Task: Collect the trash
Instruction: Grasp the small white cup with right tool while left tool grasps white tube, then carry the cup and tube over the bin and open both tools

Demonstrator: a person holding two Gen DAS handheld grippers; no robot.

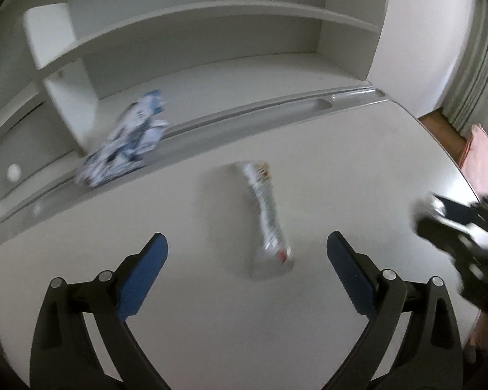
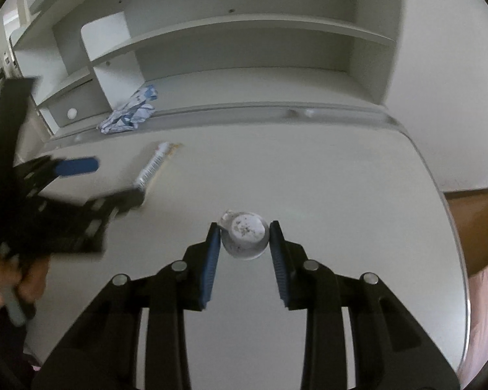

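Left tongs point(image 1: 247, 253) gape wide, empty, straddling the long wrapper point(image 1: 267, 214), its axis running straight ahead between them; right tongs point(image 2: 244, 234) grip a small cup point(image 2: 244, 234)

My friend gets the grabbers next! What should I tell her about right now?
Left gripper: open, empty, above the desk, lined up with the long wrapper lying flat.
Right gripper: its fingers sit on both sides of a small cup; whether they press it is unclear.
Crumpled blue-and-white wrapper: at the desk's back edge, by the shelf, untouched.
Done: no trash is seen collected yet.
Left: probably grab the long wrapper, then the crumpled one, and carry off the cup. No bin is in view.
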